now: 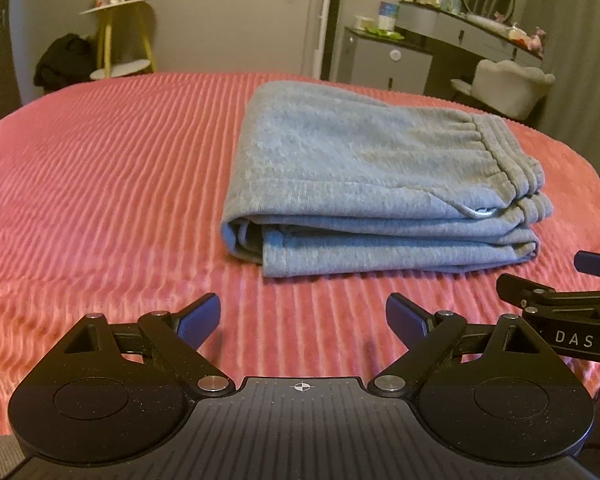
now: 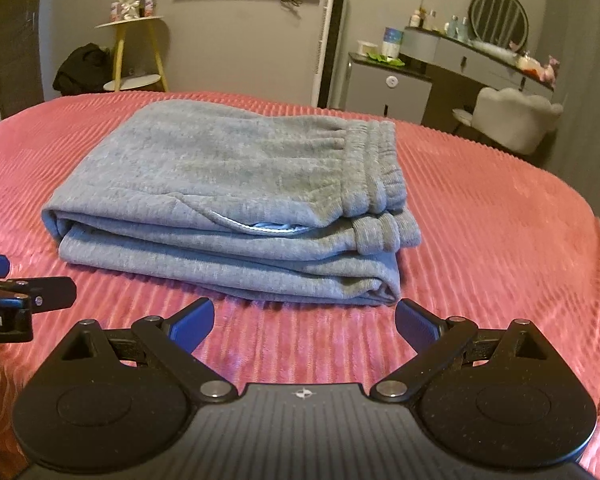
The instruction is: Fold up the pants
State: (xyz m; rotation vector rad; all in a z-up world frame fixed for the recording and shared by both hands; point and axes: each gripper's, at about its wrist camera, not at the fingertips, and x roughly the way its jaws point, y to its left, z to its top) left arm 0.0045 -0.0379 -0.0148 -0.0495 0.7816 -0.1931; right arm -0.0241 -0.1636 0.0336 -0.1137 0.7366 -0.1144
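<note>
Pants (image 1: 364, 184), grey and folded into a thick stacked bundle, lie on the pink ribbed bedspread (image 1: 100, 200) of the bed, ahead of both my tools. Going left to right, my left hand-held gripper (image 1: 303, 320) hangs low over the bedspread, fingers spread wide with nothing between them, short of the bundle's near edge and apart from it. From this side the pants sit ahead and to the right, the elastic waistband (image 1: 500, 152) at their right end. My right hand-held gripper (image 2: 305, 322) is likewise splayed and empty, close to the near right corner of the pants (image 2: 228, 200) but not touching. A pocket opening (image 2: 260, 228) shows along the near fold. Further right, a vanity desk (image 2: 480, 60) and a pale chair (image 2: 516, 120) stand beyond the bed.
</note>
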